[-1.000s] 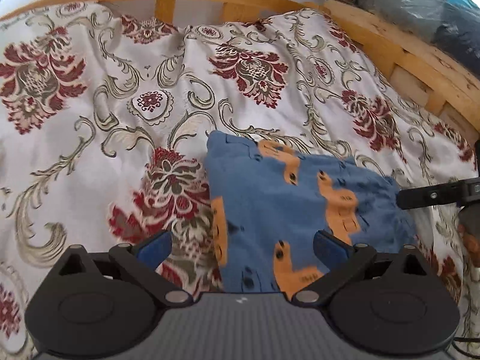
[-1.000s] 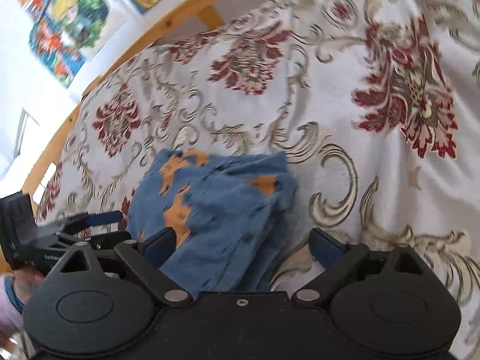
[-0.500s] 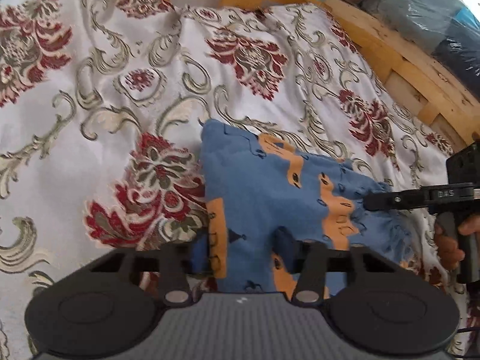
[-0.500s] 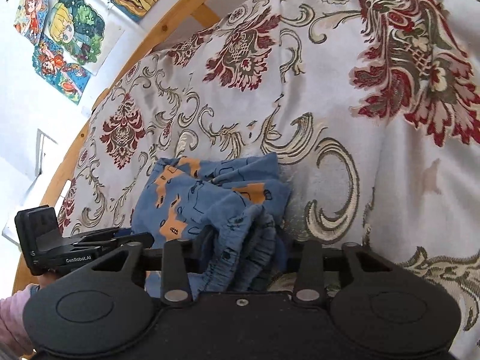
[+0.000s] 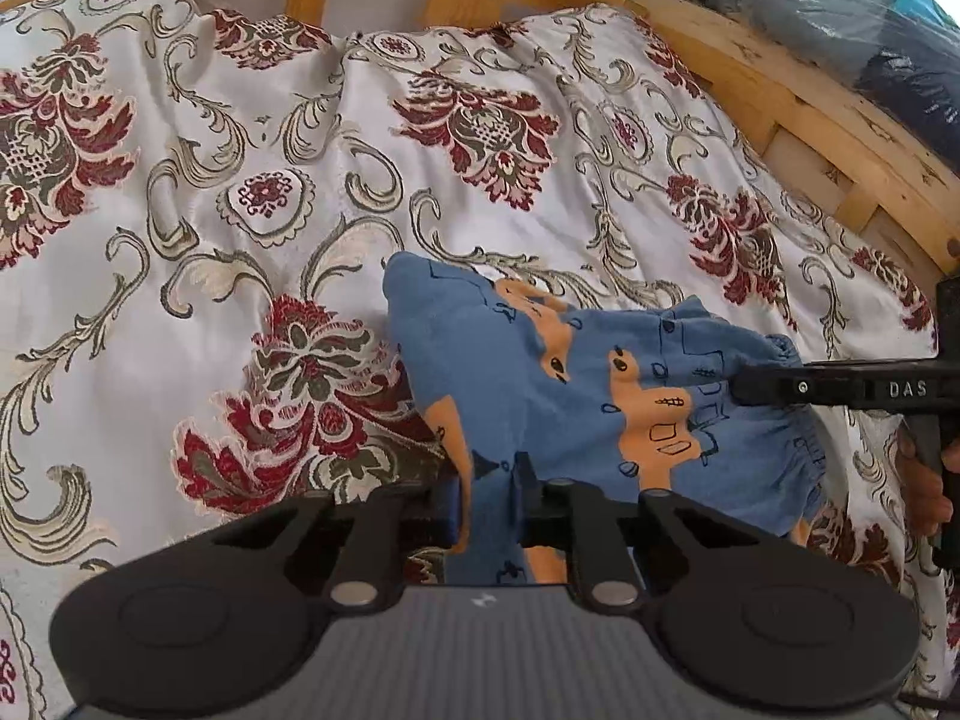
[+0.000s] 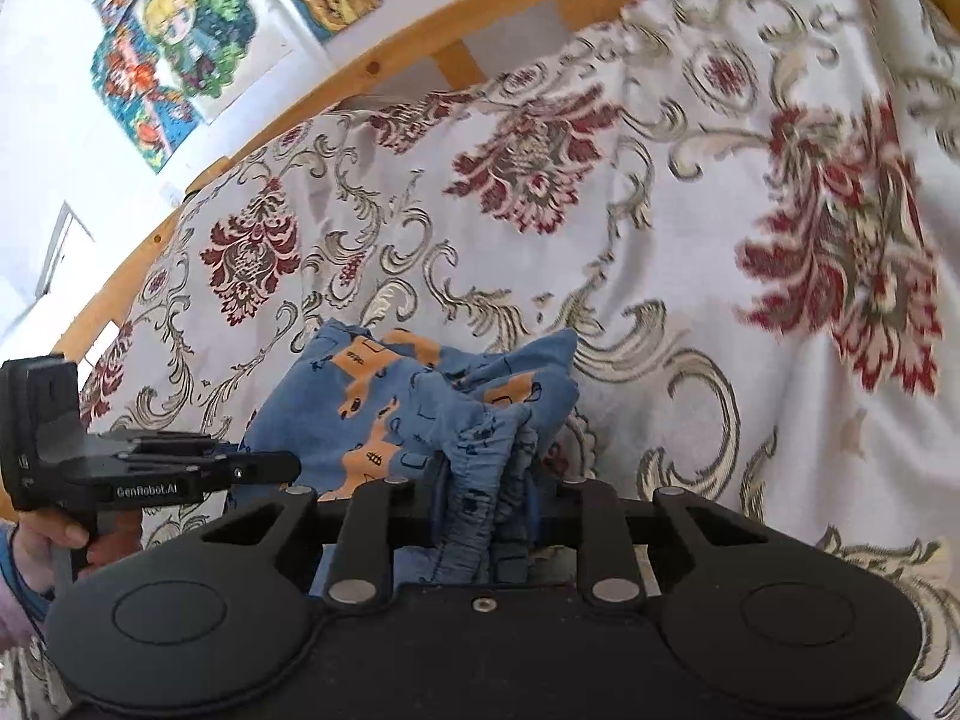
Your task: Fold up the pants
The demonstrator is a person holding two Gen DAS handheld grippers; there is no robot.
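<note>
Folded blue pants [image 5: 576, 384] with orange print lie on a floral bedspread [image 5: 240, 192]. My left gripper [image 5: 489, 501] is shut on the near edge of the pants. In the right wrist view, my right gripper [image 6: 483, 507] is shut on the bunched elastic waistband end of the pants [image 6: 420, 408]. Each gripper shows in the other's view: the right gripper [image 5: 840, 387] reaches in from the right edge, and the left gripper [image 6: 180, 471] from the left, held by a hand [image 6: 66, 534].
A wooden bed frame [image 5: 780, 90] runs along the far and right sides of the bed. Bagged bedding [image 5: 870, 18] is stacked beyond the rail at the top right. Colourful pictures [image 6: 180, 30] hang on the wall behind the bed.
Both grippers went from open to shut on opposite ends of the folded pants. The pants' gripped edges now bunch up and rise slightly off the bedspread.
</note>
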